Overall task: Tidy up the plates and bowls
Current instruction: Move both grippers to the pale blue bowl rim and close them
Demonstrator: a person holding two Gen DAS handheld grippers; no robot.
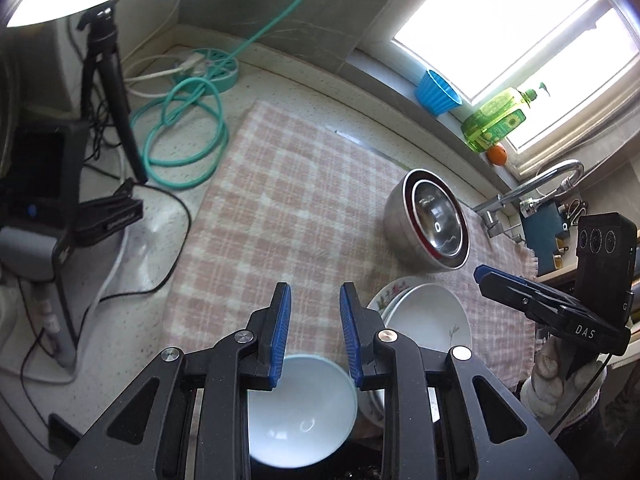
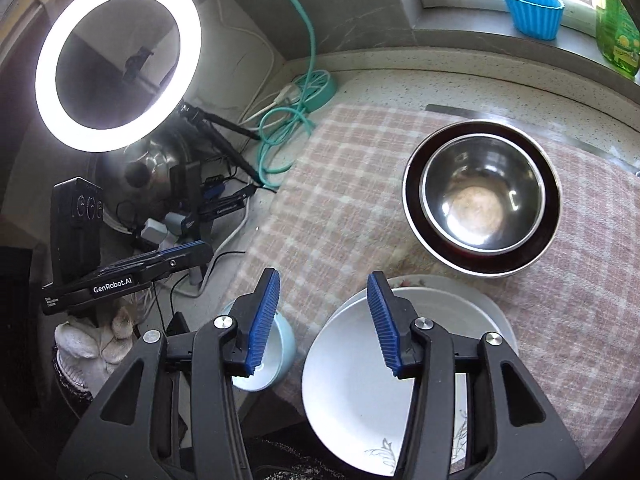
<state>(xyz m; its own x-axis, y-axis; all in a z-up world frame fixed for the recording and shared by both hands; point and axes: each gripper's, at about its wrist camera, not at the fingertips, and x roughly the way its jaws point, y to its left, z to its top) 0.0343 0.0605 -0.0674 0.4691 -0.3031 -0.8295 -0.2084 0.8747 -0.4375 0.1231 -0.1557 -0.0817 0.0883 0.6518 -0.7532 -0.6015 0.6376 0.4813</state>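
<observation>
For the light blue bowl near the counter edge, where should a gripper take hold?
Pinch the light blue bowl by its rim from above, one finger inside and one outside. It sits upright and open, its wall thin; the left gripper is already open over it.

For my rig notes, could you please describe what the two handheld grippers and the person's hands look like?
Both are black plastic frames with silver pivot bolts and ribbed blue pads. The left gripper carries white "GenRobot.AI" lettering on its side, visible in the right wrist view. The right gripper shows "DAS" lettering and a black box with three round lenses. The hands wear white knit gloves.
</observation>
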